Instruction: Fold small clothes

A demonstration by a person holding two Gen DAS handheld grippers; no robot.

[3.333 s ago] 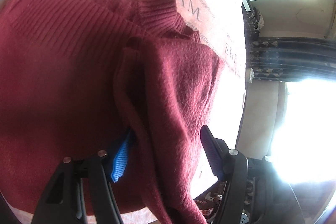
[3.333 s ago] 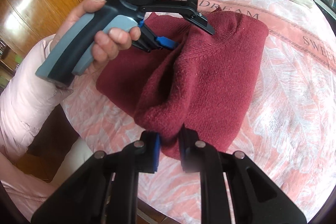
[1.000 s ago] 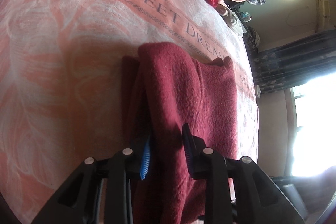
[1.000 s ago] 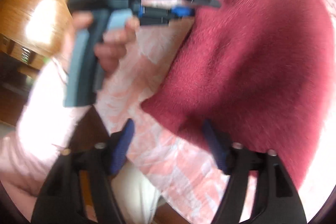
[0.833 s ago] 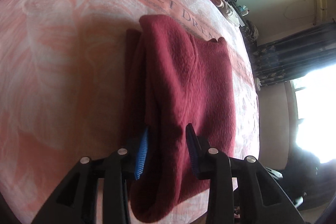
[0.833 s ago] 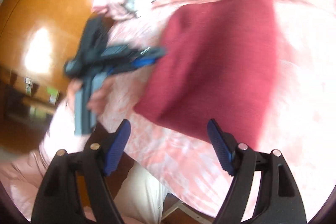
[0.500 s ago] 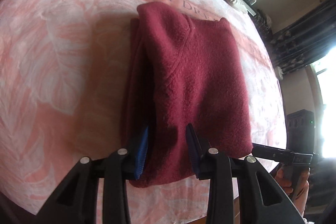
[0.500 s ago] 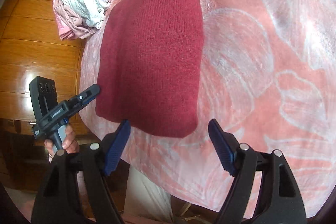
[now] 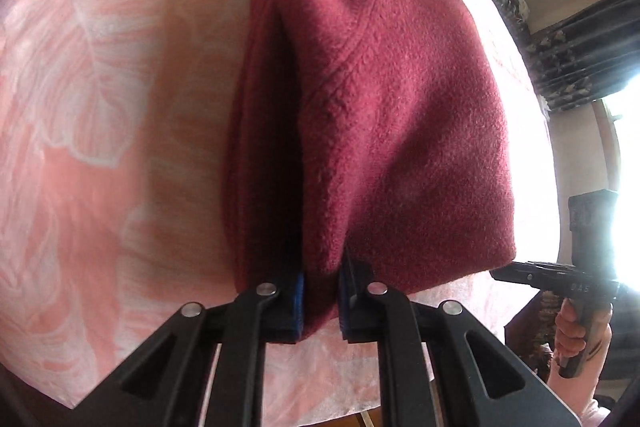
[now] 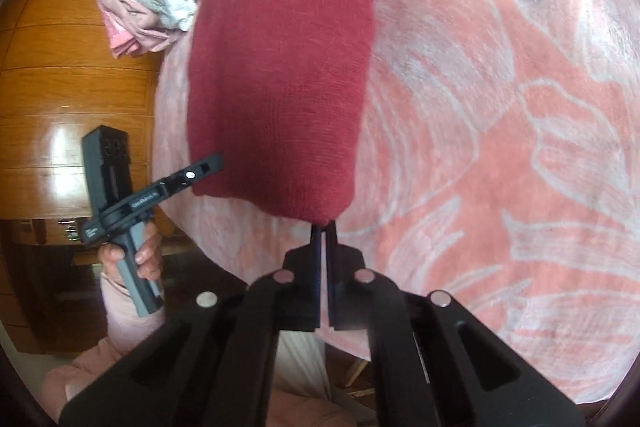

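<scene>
On pink bedspread (image 9: 100, 99), both grippers angled down, pinching folded maroon sweater (image 9: 400, 115).

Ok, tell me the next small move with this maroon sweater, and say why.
Probably lift both near corners together and carry them away over the far half. The left gripper is shut on the folded maroon sweater at its near edge, and the right gripper has just closed at its other near corner.

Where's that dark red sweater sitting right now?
The folded dark red sweater lies on the pink leaf-patterned bedspread near its front edge. The left tongs pinch its near edge, and the right tongs meet its near corner.
</scene>
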